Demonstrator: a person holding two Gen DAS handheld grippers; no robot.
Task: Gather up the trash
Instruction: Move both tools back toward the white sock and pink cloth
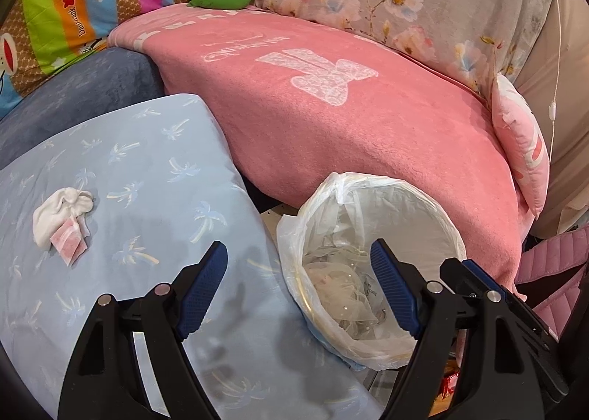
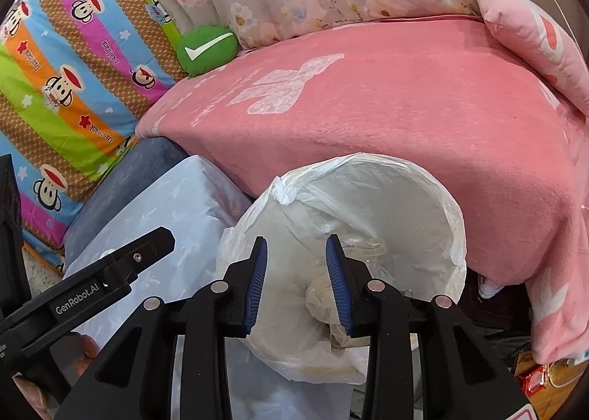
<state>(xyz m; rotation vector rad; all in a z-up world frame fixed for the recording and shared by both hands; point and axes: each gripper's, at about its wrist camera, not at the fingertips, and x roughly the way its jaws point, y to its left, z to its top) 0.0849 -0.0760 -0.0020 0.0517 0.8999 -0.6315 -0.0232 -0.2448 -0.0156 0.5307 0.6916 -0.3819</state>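
Right hand-held gripper (image 2: pixel 296 254) hangs narrowly parted and empty, over the round bin lined with a white plastic bag (image 2: pixel 434 214), crumpled clear wrappers (image 2: pixel 324 295) inside; left hand-held gripper (image 1: pixel 298 261) gapes wide, empty.

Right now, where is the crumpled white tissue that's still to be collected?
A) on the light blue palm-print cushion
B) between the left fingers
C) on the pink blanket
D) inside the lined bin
A: the crumpled tissue lies on the light blue palm-print cushion, left of the lined bin and clear of the open left gripper.
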